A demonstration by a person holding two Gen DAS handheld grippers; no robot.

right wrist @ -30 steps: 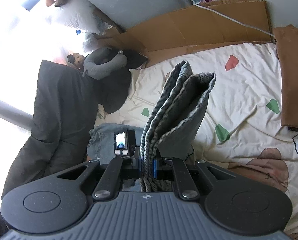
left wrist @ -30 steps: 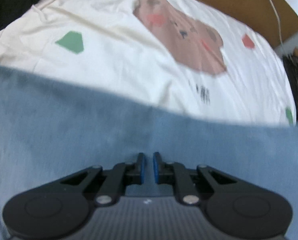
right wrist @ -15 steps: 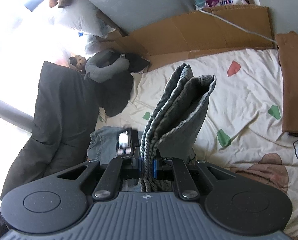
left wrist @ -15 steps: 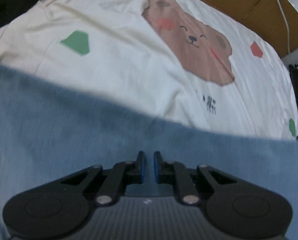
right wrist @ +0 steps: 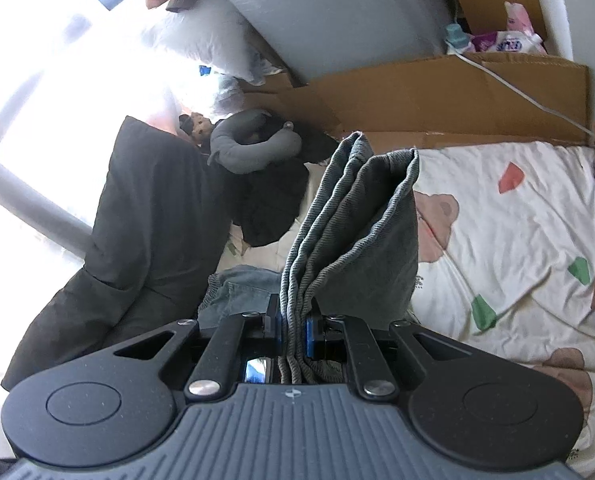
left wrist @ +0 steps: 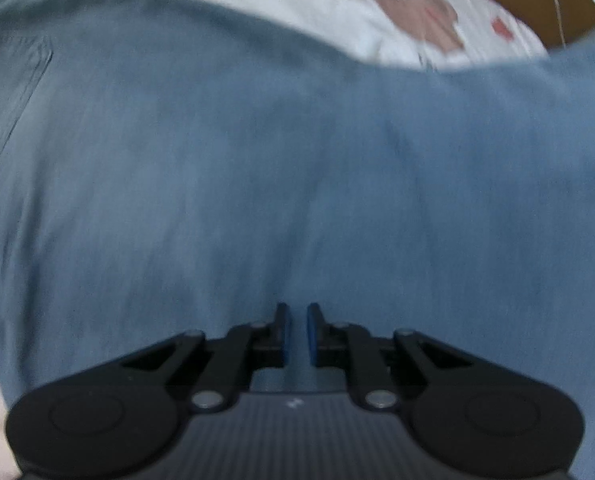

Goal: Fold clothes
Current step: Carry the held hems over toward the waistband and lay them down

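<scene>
Mid-fold. The right gripper [right wrist: 293, 326] has its jaws nearly closed on several bunched layers of a grey-blue ribbed garment [right wrist: 361, 216], which rises from the jaws toward 12 o'clock and stands clear of the bed [right wrist: 517, 232]. The layers suggest at least one fold is made; the garment is not yet laid flat, so setting down and any last fold remain.

The left gripper [left wrist: 296, 334] points steeply down over blue cloth [left wrist: 281, 160], which fills most of its view. Its jaws stand nearly together; blue shows in the narrow gap, but whether they pinch that cloth cannot be told. The view is blurred. Whether this cloth belongs to the ribbed garment is also unclear.

In the right view, a crumpled blue heap [right wrist: 241, 288] lies on the bed at 9 o'clock of the jaws, seemingly unfolded.

Containers: a cardboard box [right wrist: 457, 96] stands beyond the bed at 1 o'clock. A pink packet [right wrist: 509, 40] and a teal bottle [right wrist: 455, 36] show above its wall; whether inside or behind is uncertain.
</scene>
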